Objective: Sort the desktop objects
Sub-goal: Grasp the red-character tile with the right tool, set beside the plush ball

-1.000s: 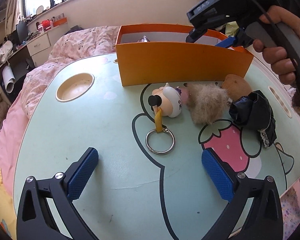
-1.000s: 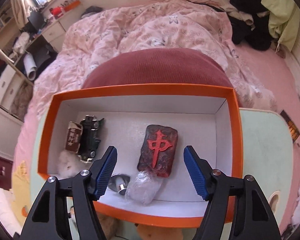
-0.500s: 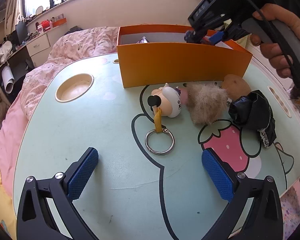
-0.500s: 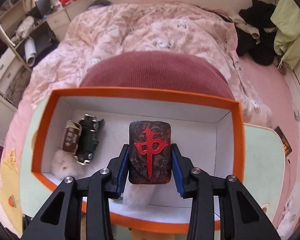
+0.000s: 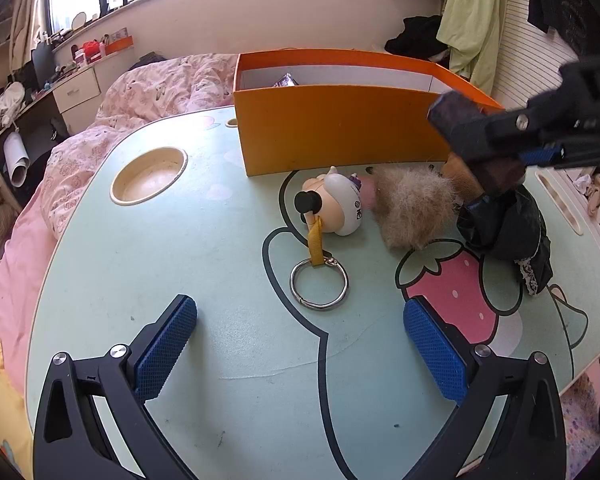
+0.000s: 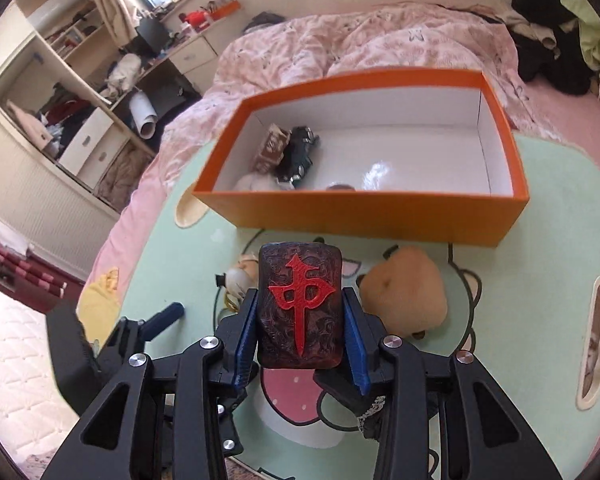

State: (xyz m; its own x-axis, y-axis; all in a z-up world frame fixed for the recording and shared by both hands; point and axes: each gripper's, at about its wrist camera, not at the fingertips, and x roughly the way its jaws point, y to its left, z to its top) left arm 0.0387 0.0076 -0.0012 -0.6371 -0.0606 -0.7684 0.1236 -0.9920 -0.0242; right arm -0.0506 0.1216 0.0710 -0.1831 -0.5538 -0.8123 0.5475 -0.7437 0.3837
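Note:
My right gripper [image 6: 300,340] is shut on a dark mahjong tile [image 6: 300,304] with a red character and holds it above the table, in front of the orange box [image 6: 364,216]. It also shows in the left wrist view [image 5: 500,140]. The box holds a toy car [image 6: 300,154], a small brown pack [image 6: 272,148] and something white and fluffy. My left gripper [image 5: 300,348] is open and empty, low over the mint table [image 5: 180,248]. Ahead of it lie a figurine keychain [image 5: 336,208] with a metal ring [image 5: 319,284], a fur ball [image 5: 412,208] and a black cloth item [image 5: 508,228].
A tan plush [image 6: 404,292] lies in front of the box at the right. A round cup recess [image 5: 150,176] sits at the table's left. A bed with a pink quilt [image 6: 340,48] lies beyond the table. A slot [image 6: 596,336] runs along the right edge.
My right gripper closed on the mahjong tile inside the box, lifted it out and drew back over the table. My left gripper has not moved.

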